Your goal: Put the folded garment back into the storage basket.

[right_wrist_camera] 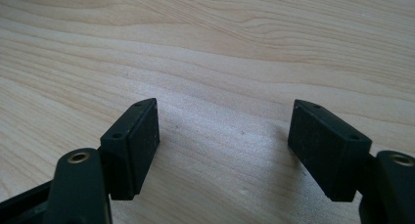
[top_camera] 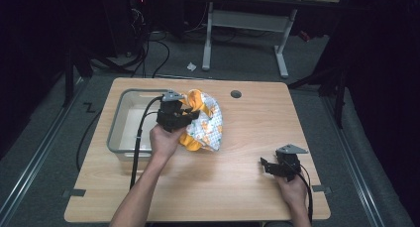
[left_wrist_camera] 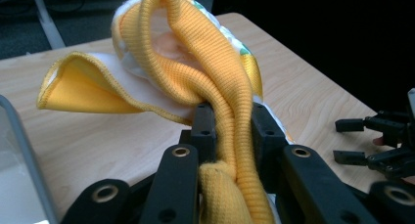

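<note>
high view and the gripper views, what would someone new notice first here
The bright yellow and white patterned garment stands out, bunched near the middle of the wooden table, just right of the grey bin. The left gripper is shut on its ribbed yellow band, which runs between the fingers. The right gripper sits open over bare wood at the table's near right corner.

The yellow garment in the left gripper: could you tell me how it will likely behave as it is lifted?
The garment is probably floppy: its ribbed band folds and droops around the left gripper. It looks light, bunching loosely on the table. The soft knit should grip rather than slip, though loose parts may trail.
</note>
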{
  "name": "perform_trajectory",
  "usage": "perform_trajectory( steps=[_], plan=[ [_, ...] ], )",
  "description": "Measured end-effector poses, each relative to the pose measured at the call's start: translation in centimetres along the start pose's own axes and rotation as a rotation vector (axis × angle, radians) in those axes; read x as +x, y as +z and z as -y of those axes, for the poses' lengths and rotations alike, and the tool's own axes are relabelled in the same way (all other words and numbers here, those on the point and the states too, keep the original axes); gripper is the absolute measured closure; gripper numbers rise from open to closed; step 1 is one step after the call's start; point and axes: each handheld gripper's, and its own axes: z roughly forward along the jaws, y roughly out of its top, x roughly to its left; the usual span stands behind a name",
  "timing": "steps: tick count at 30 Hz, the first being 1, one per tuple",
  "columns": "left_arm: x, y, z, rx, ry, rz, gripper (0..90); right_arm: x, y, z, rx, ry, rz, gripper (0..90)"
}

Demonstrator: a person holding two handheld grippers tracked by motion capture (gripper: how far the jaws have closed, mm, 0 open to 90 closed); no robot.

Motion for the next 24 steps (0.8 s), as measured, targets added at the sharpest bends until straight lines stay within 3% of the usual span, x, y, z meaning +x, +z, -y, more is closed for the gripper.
perform_trajectory(
  steps=[7, 15, 24],
  plan=[
    [1.3, -1.8, -0.9, -0.012, -0.006, -0.006, 76.1, 0.0, 0.0, 0.0, 0.001, 0.002, 0.001, 27.6],
    [2.9, -4.1, -0.9, -0.023, -0.022, -0.018, 76.0, 0.0, 0.0, 0.0, 0.000, 0.000, 0.001, 27.6],
    [4.3, -6.0, -1.1, -0.012, -0.006, -0.051, 76.0, 0.0, 0.0, 0.0, 0.000, 0.000, 0.001, 27.5]
  ],
)
